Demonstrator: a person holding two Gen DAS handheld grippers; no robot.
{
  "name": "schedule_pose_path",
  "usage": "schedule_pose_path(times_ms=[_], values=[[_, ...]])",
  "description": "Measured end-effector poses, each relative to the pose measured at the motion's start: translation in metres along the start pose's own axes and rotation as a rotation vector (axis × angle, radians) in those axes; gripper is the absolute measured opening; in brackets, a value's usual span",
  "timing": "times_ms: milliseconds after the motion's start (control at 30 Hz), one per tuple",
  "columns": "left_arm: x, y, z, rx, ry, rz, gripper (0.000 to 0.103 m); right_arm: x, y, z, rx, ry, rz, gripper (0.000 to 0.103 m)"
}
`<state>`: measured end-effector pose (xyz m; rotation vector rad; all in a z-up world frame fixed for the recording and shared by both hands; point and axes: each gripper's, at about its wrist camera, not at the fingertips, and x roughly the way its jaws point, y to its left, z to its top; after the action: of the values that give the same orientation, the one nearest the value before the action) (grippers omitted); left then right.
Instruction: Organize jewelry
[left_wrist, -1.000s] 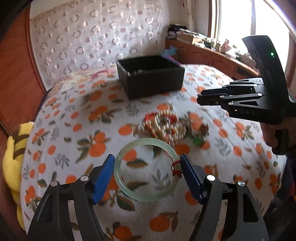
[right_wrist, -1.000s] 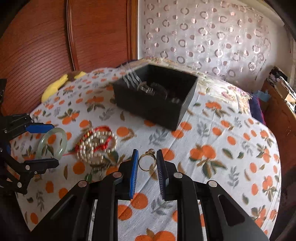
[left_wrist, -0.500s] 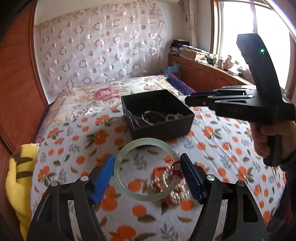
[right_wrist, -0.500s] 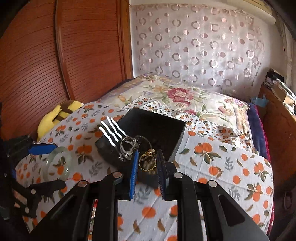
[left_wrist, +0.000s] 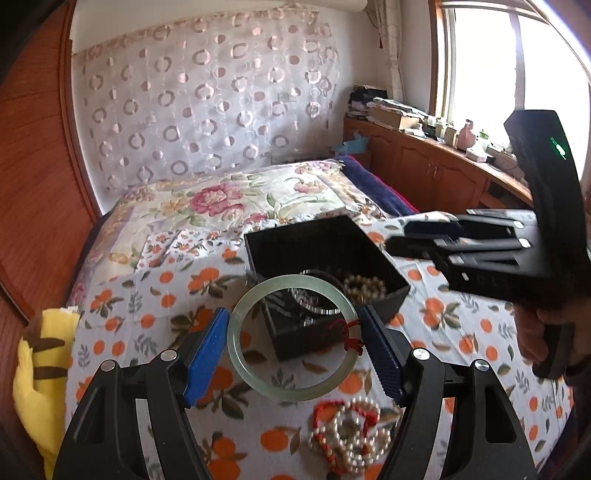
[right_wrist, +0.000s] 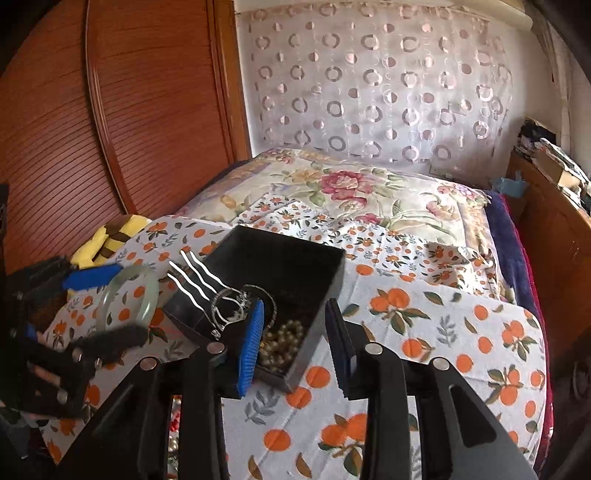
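Over the black box (right_wrist: 284, 280): right gripper (right_wrist: 293, 339) fingers opening, now empty, gold ring released; left gripper (left_wrist: 295, 343) clamped the jade bangle (left_wrist: 293, 338), next for deposit.

Left tool (left_wrist: 295, 350) gripping jade bangle (left_wrist: 295, 338), black box (left_wrist: 325, 254)

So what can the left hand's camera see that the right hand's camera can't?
Only the left wrist view shows the bright window, the pearl and red-cord pile on the bedspread, and the red thread tied to the bangle. Only the right wrist view shows the wavy silver hair comb at the box's rim and the right tongs opening over the box with nothing between them. Both show the black box, the green bangle gripped by the left tongs, and the yellow plush toy.
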<state>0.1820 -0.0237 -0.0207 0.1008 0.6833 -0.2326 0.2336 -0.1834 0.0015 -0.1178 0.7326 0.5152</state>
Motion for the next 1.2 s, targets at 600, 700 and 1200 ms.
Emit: schedule_pose_path(times_ms=[600, 700, 1200], values=[[0.051, -0.017, 0.03, 0.019, 0.042, 0.012, 0.069, -0.022, -0.014, -0.043, -0.013, 0.003, -0.065, 0.037], [0.05, -0.019, 0.032, 0.022, 0.037, 0.01, 0.069, -0.025, -0.012, -0.045, -0.016, -0.005, -0.058, 0.037], [-0.006, -0.014, -0.003, 0.025, 0.018, -0.042, 0.07, -0.036, 0.032, -0.086, -0.059, 0.026, 0.038, 0.037]])
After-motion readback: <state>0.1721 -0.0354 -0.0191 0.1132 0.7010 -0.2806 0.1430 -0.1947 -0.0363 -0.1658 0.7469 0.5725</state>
